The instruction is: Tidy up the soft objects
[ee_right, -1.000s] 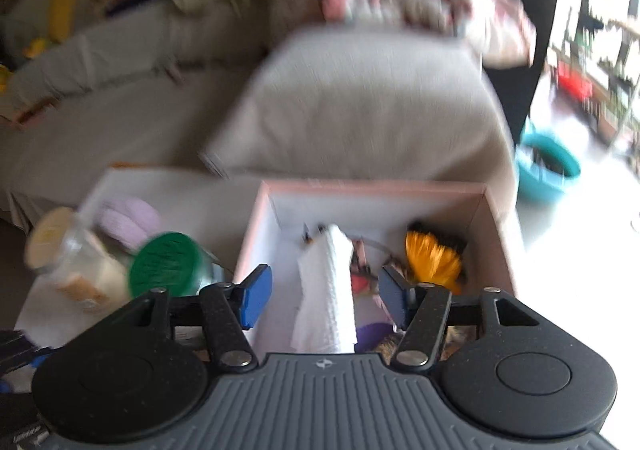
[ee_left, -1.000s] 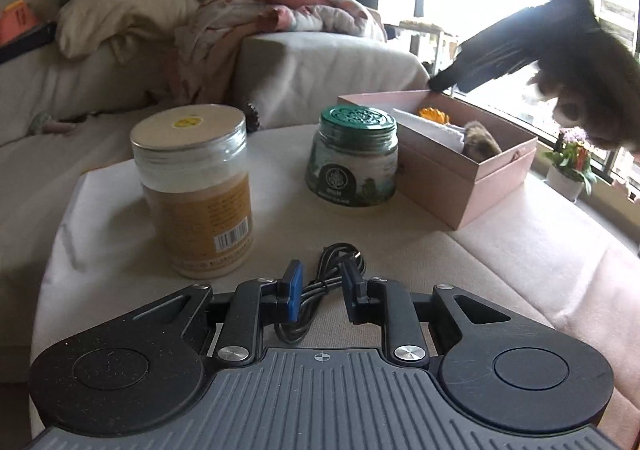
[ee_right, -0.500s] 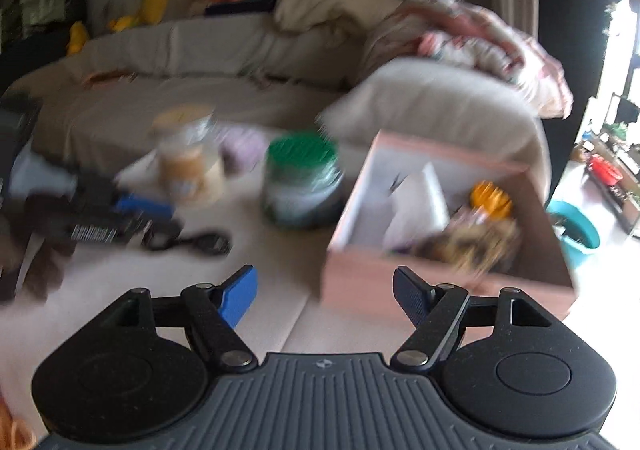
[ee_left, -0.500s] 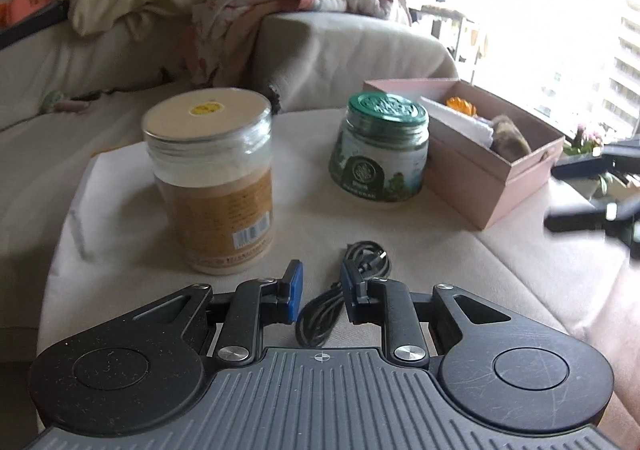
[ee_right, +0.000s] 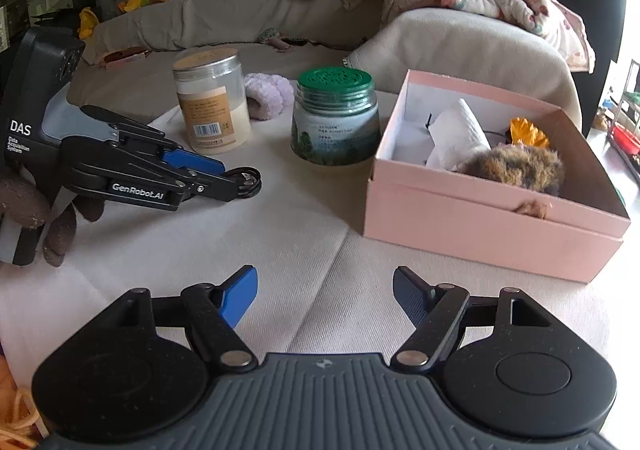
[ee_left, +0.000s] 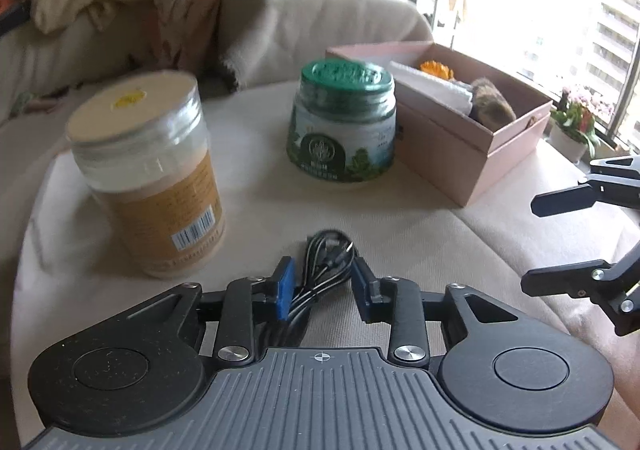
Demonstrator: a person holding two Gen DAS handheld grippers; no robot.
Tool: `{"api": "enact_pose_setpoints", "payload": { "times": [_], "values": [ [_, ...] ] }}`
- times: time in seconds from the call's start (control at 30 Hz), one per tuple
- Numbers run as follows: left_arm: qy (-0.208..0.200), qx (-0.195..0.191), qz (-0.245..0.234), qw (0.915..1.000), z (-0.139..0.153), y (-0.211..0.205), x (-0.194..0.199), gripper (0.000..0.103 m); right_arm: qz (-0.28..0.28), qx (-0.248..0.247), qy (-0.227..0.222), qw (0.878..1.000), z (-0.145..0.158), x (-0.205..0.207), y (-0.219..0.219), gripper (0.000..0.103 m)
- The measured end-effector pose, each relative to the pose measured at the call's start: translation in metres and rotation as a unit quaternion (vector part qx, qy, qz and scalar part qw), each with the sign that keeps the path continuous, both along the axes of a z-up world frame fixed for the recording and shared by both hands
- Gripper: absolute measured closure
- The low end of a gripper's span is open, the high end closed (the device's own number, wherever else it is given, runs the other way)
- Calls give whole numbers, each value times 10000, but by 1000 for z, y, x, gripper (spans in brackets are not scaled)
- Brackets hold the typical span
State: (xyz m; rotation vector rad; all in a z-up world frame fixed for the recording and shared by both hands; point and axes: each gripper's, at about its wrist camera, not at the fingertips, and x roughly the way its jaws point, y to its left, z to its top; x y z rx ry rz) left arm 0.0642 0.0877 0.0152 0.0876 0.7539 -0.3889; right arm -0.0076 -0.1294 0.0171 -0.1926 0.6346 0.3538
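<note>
**Left of the pink box: cable pickup**

Left of the pink box [ee_right: 472, 218], the coiled black cable [ee_left: 320, 270] sits between the left gripper [ee_left: 323, 286] jaws, which are opening, pads off it. Right gripper [ee_right: 324, 292] spread, empty. Advice: centre on the bundle, then close.

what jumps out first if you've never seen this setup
The pink box at the right of the table, with a furry brown toy, a white cloth roll and something orange inside. Next, the left gripper, jaws opening around a coiled black cable beside two jars; the right gripper hangs open and empty.
</note>
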Motion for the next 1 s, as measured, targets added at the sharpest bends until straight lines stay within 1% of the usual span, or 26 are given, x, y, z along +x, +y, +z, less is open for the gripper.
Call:
{"api": "enact_pose_setpoints", "payload": {
  "times": [0.07, 0.2, 0.3, 0.4, 0.47, 0.53, 0.6, 0.63, 0.7, 0.8, 0.9, 0.97, 1.0],
  "values": [
    [60, -27, 42, 10000, 0, 1, 0, 69, -24, 35, 36, 10000, -3, 0, 0, 28],
    [120, 97, 126, 9998, 1, -4, 0, 70, -32, 48, 89, 9999, -9, -1, 2, 28],
    [116, 120, 184, 9997, 1, -6, 0, 69, -57, -6, 111, 9999, -13, -2, 4, 28],
    [46, 165, 175, 9997, 0, -7, -2, 69, -109, -72, 112, 9999, -17, -3, 4, 28],
    [-33, 186, 170, 9997, -1, -7, -5, 69, -188, -113, 19, 9998, -20, -6, 5, 27],
    [-108, 176, 165, 9997, -2, -6, -8, 70, -243, -127, -29, 9996, -21, -8, 6, 24],
    [-165, 105, 190, 9996, -3, -3, -12, 71, -253, -81, -19, 9996, -23, -10, 7, 12],
    [-189, 27, 224, 9996, -4, -2, -14, 73, -214, -80, -15, 9997, -24, -11, 9, 10],
    [-187, -194, 311, 9992, -5, 4, -18, 78, -152, -145, -37, 9998, -27, -14, 14, 1],
    [-143, -443, 399, 9981, -5, 12, -22, 80, -71, -179, 68, 9998, -28, -14, 15, 0],
    [-104, -513, 575, 9970, -2, 17, -26, 82, -1, -227, 166, 9996, -25, -11, 15, 0],
    [-124, -588, 687, 9958, 2, 21, -31, 86, 70, -276, 206, 9994, -25, -11, 15, 0],
    [-149, -645, 714, 9953, 5, 24, -33, 86, 127, -292, 220, 9992, -24, -10, 16, 0]
  ]
}}
